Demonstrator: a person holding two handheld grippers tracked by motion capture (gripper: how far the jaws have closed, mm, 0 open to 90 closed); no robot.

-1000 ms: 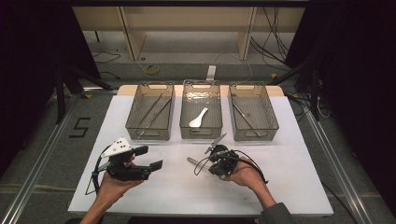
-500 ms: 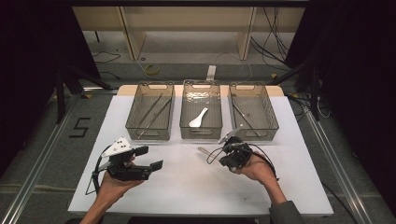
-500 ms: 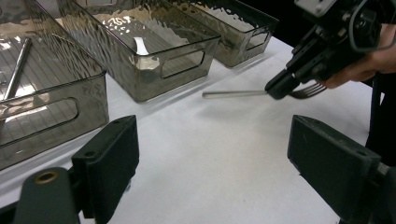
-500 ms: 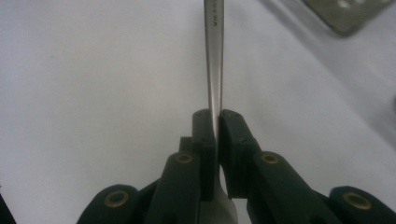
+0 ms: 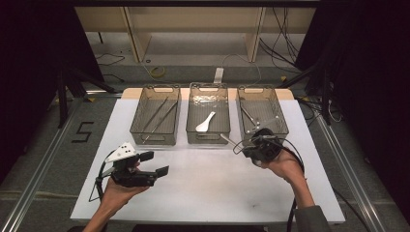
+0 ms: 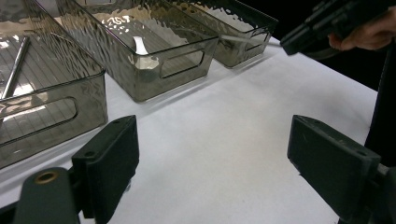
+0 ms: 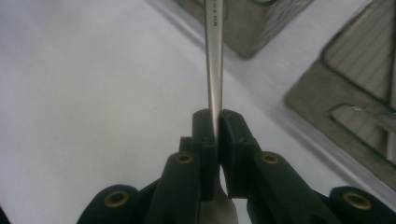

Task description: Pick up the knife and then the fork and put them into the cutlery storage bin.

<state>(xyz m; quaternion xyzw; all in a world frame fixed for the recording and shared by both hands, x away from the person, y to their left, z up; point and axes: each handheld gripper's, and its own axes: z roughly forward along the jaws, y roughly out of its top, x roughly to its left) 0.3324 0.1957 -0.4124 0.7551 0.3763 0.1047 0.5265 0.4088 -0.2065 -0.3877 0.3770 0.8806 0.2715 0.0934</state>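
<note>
The left gripper [image 5: 145,166] is resting in the person's left hand over the near left of the white worktop [image 5: 208,193], its jaws standing wide apart with nothing between them; the left gripper view is showing bare worktop in the gap.

The three clear ribbed trays are sitting in a row at the far edge. The left tray [image 5: 155,116] is holding long thin metal pieces, the middle tray [image 5: 209,113] a white spoon [image 5: 205,123], and the right tray [image 5: 261,111] a few slim metal utensils.

The right gripper [image 5: 251,145] is hovering just in front of the right tray, with its jaws closed on a metal utensil [image 7: 214,56]. In the right gripper view the jaws are pinching the flat handle where it is widening toward a rounded end at the bottom edge, and the narrow shaft is running up toward the trays. In the high view the free end is pointing left, toward the gap between the middle and right trays.

Handling judgement: the utensil is looking stiff, light and smooth-polished, so it is likely to pivot or slide in a narrow pinch. The better hold is across the flat of the handle near its balance point, not on the rounded end.

Writing: small stamped characters are showing on the shaft but are too blurred to read. A dark "5" [image 5: 82,131] is marking the floor left of the worktop.
</note>
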